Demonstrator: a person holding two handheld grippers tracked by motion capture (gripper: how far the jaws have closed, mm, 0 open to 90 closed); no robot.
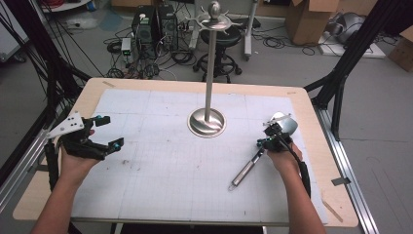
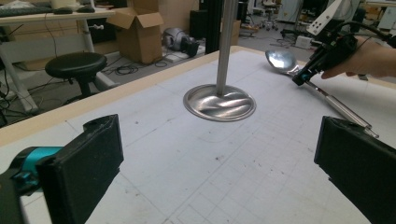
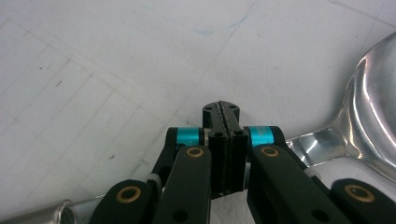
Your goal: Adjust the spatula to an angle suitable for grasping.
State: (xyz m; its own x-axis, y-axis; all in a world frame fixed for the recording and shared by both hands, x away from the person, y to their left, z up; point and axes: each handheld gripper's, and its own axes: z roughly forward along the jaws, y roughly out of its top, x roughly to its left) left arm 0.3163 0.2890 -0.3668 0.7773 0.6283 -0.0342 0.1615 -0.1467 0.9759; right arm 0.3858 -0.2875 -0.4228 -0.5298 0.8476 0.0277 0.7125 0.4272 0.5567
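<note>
Table (image 1: 311, 161) under pale gridded mat (image 1: 160, 180); steel stand (image 1: 209, 87) upright mid-mat, between grippers. Shiny steel ladle (image 1: 253, 163) lying flat at right, bowl far, handle near. Right gripper (image 1: 271, 138) pressed together over ladle neck, nothing visibly pinched. Left gripper (image 1: 108, 131) spread wide, empty, well apart.

Ladle (image 3: 373, 116) bowl cut off at the right edge, its neck hidden beneath the right claw (image 3: 222, 112).
</note>
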